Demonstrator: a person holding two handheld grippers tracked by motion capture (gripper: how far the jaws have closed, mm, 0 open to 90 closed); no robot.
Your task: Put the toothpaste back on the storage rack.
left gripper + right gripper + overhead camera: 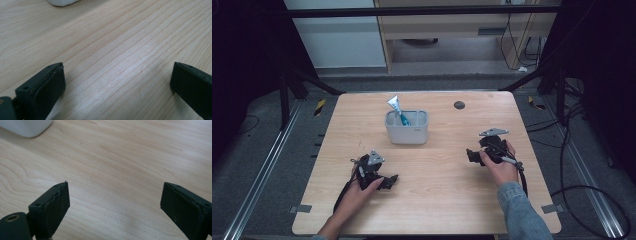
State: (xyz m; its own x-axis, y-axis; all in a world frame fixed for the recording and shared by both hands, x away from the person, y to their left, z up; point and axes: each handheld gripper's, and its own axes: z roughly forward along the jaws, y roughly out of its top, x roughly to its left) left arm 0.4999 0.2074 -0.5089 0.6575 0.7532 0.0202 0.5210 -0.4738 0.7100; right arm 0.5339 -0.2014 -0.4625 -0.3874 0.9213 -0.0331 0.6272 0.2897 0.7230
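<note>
In both gripper views the left gripper [117, 75] and right gripper [113, 197] gape wide over bare table [125, 157], nothing between their jaws. The high view adds the toothpaste tube [395, 107] leaning in the grey holder [406, 132].

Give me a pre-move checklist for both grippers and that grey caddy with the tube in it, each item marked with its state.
1. Left gripper jaws apart with nothing between them: ok.
2. Right gripper jaws apart with nothing between them: ok.
3. Grey caddy upright on the table, apart from both grippers: ok.
4. Toothpaste tube inside the caddy, leaning to the left with its flat end sticking out above the rim: ok.
5. Bare wood between each gripper and the caddy, nothing in the way: ok.
6. What else lies in the caddy's other compartments: cannot tell from the high view.
</note>
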